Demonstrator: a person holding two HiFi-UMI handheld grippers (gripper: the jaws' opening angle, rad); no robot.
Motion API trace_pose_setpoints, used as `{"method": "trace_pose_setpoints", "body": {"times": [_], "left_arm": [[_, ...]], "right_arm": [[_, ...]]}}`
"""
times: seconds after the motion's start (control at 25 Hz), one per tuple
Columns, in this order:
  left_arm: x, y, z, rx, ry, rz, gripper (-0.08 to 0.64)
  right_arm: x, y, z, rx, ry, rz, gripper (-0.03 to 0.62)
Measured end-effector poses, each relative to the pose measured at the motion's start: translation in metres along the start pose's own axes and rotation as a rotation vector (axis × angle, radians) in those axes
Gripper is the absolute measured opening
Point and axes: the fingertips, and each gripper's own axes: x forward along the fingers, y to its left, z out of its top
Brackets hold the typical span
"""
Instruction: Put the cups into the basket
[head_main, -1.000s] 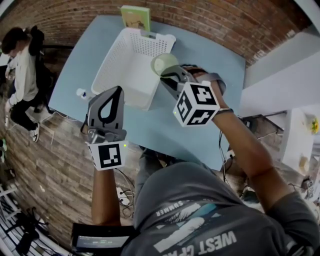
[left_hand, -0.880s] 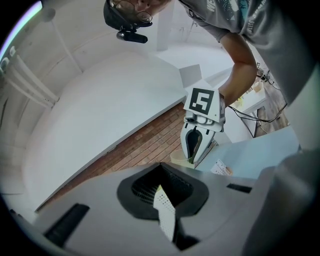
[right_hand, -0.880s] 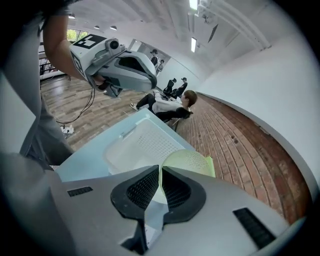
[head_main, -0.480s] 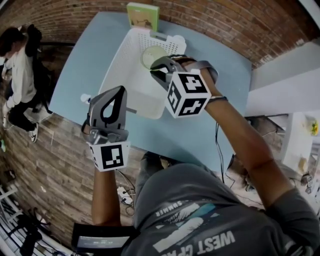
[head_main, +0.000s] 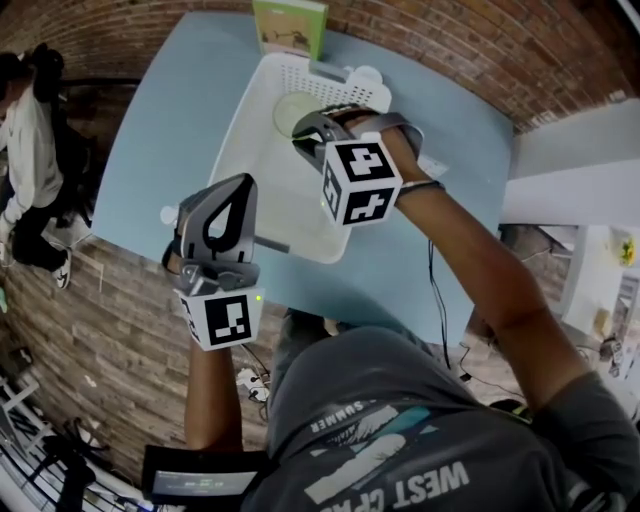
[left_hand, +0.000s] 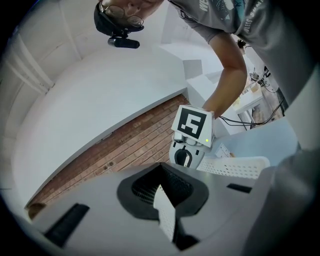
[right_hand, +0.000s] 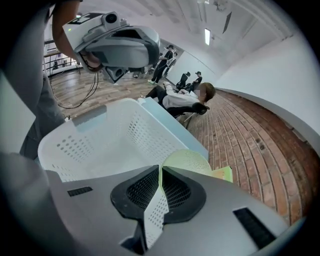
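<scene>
Head view: my right hand-held gripper (head_main: 305, 130) is pinching the pale green cup (head_main: 293, 112) by its rim and hanging it over the far end of the white basket (head_main: 232, 140) on the bench (head_main: 160, 130). I judge it is lining up a drop inside. My left hand-held gripper (head_main: 238, 185) is hovering at the basket's near left.

Left gripper view: its jaws are meeting on nothing.

Right gripper view: the cup's wall is sitting clamped between the pads, with the cup's body just beyond the tips, above the basket's floor
</scene>
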Motion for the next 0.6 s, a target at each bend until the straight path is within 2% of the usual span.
{"method": "trace_pose_setpoints", "body": {"times": [0.28,0.6], "left_arm": [[0.024,0.013,-0.024,-0.017,0.009,-0.021,0.000],[0.045,0.018,-0.037,-0.004,0.021,-0.038,0.000]], "right_arm": [[0.049,0.005,-0.015,-0.105,0.058,0.062,0.031],[0.087,0.011,-0.026,-0.157,0.082,0.130,0.031]]}}
